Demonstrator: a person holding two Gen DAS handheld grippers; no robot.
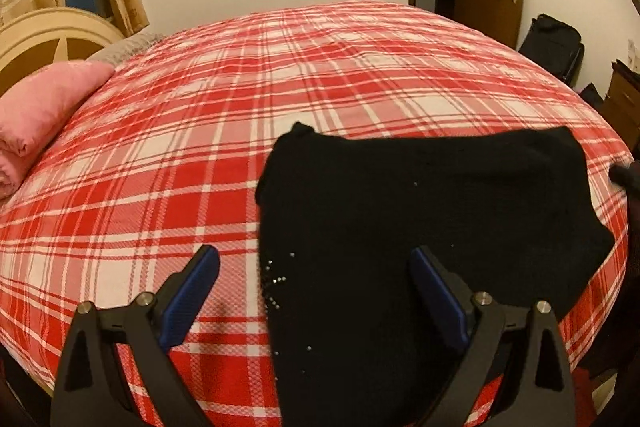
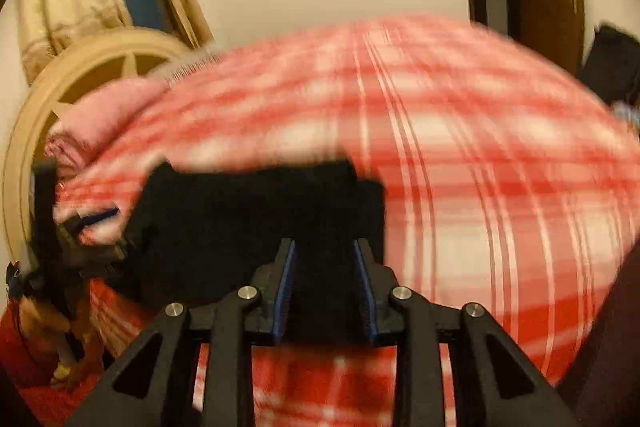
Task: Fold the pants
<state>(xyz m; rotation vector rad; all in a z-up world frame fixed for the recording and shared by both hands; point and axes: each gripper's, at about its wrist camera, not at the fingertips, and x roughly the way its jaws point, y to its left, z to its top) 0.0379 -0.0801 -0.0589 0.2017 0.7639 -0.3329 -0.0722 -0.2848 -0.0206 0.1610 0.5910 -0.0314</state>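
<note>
Ahead of both grippers, black pants [image 1: 420,211] lie part-folded on plaid bed [image 1: 200,147]; left gripper [image 1: 316,267] wide open, empty; right gripper [image 2: 325,259] half-open, empty. Next: pinch near edge, fold over.

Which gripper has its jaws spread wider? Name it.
The left gripper: its blue pads sit far apart, straddling the black pants' edge. The right gripper shows only a narrow gap, open above the pants.

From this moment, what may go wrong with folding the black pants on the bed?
1. The black pants lie close to the near edge of the plaid bed, so a pull toward the person might drag them off.
2. The left gripper is open and straddles only the pants' left edge, so it may grab one layer.
3. The right wrist view is blurred, so the right gripper may close off target.
</note>
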